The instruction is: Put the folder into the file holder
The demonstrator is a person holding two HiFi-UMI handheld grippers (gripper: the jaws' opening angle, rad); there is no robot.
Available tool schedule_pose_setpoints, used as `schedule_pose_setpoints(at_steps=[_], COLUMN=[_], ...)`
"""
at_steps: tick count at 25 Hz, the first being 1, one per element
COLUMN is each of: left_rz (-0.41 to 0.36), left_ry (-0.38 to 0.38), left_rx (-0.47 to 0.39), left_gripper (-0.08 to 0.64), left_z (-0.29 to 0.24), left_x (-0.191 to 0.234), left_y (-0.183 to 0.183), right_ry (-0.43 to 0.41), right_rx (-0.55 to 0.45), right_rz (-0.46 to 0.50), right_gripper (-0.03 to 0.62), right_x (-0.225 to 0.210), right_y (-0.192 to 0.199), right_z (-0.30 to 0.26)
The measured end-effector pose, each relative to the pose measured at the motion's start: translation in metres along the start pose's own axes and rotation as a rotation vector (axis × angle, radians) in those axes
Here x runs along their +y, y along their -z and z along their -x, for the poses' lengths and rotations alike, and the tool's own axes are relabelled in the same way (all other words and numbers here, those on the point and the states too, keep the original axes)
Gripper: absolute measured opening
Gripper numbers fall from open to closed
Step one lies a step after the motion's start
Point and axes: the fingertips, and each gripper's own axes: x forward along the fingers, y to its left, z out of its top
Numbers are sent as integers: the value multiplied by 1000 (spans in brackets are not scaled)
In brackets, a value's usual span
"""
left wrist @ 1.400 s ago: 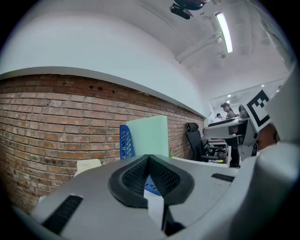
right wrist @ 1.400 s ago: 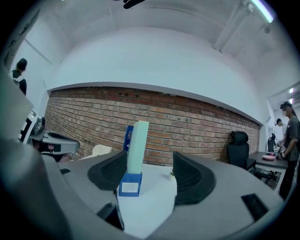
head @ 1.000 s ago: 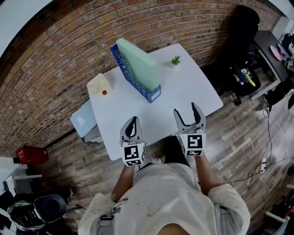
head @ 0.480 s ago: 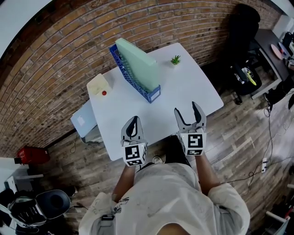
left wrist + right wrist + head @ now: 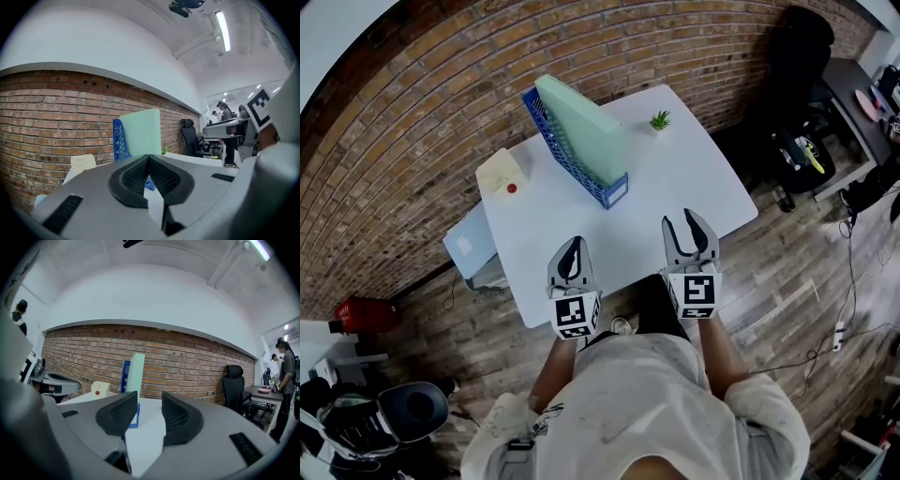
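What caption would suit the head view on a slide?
From above: a green folder stands in the blue file holder on a white table, near a small plant.

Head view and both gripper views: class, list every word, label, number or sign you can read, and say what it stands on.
No words or numbers can be read in any view.
White label on the end of the blue file holder: too small to read.
Black-and-white square markers on the left gripper and the right gripper, whose empty jaws are closing: patterns, not letters.
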Motion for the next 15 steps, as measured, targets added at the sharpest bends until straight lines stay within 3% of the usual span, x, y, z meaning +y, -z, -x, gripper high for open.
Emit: schedule_pose_setpoints(at_steps=[9, 15], left_rz=[8, 9], left_ry=[0, -2], left_rx=[-12, -17], left_gripper=[14, 14], left_z=[-1, 0], left_x=[2, 3], left_y=[-5, -7], right_ry=[-5, -25], right_rx=[11, 24], right_rz=[-4, 12], right_gripper=[26, 18], right_x=[2, 8], right_y=[0, 0], right_z=[-2, -2])
